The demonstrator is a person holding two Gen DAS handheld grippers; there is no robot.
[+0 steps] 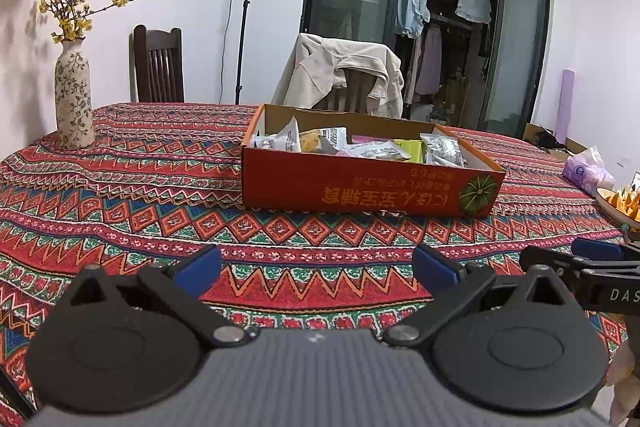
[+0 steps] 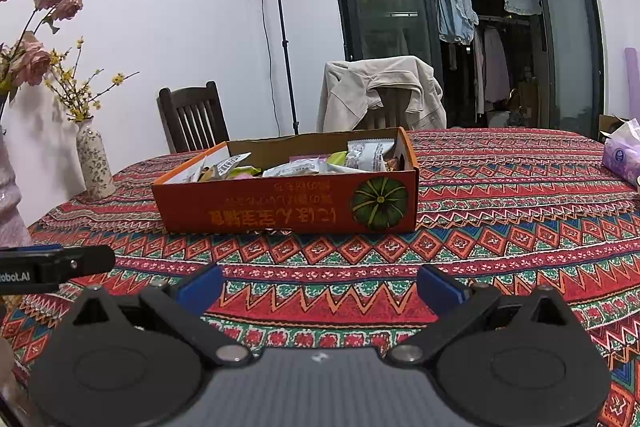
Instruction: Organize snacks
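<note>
Both claws hover low over the tablecloth (image 1: pixel 120 187), side by side and facing the box (image 1: pixel 372 187). The left claw (image 1: pixel 316 269) is released, its blue pads spread wide with nothing between them; the right claw (image 2: pixel 318 285) is likewise released and empty. The one orange box sits straight ahead of both, well apart from the pads, open-topped and holding the snacks (image 1: pixel 360 147).

The snacks look already gathered inside, so the step in hand is probably tidying that pile or checking for strays. To do it well, come in over the near wall from above, pick a single packet by a free edge, and close gently, since thin wrappers slip and crumple. Keep the other claw clear of the box rim.

Counts: one box; at least six packets show, though overlap hides the true number. One vase (image 1: pixel 74 95) stands far ahead-left of the left claw, one tissue pack (image 2: pixel 622 155) far ahead-right of the right claw, and two chairs behind the table.
</note>
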